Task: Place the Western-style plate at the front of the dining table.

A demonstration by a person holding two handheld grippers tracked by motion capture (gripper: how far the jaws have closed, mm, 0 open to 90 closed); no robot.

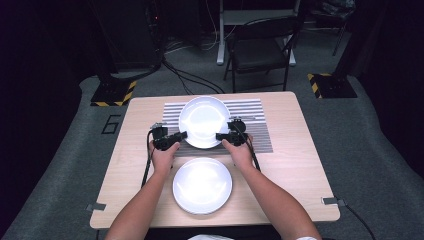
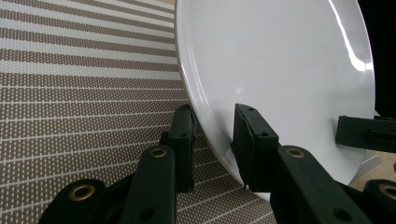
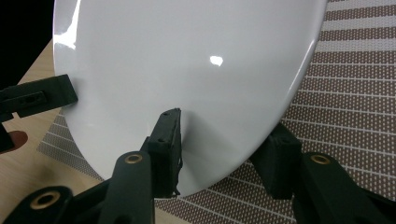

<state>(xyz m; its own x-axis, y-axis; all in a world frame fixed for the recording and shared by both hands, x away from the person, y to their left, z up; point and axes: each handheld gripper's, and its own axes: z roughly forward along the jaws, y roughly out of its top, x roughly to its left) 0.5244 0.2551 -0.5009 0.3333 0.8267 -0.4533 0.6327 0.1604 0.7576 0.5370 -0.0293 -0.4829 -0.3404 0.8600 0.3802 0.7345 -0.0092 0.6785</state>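
Note:
A white plate [image 1: 204, 121] is held between both grippers over a striped placemat [image 1: 250, 107] at the back of the wooden table [image 1: 295, 165]. My left gripper [image 1: 181, 135] is shut on the plate's left rim and my right gripper [image 1: 221, 135] on its right rim. In the left gripper view the left gripper [image 2: 214, 116] has one jaw on each side of the plate [image 2: 280, 56] rim, above the placemat [image 2: 84, 84]. In the right gripper view the right gripper [image 3: 224, 123] straddles the plate [image 3: 187, 56] edge, one jaw on top and one beneath. The plate looks tilted.
A second white plate [image 1: 202, 185] lies flat near the table's front edge, between the person's forearms. Behind the table stand a folding chair [image 1: 260, 50] and two floor bases with yellow-black stripes [image 1: 115, 93]. Cables trail from both grippers.

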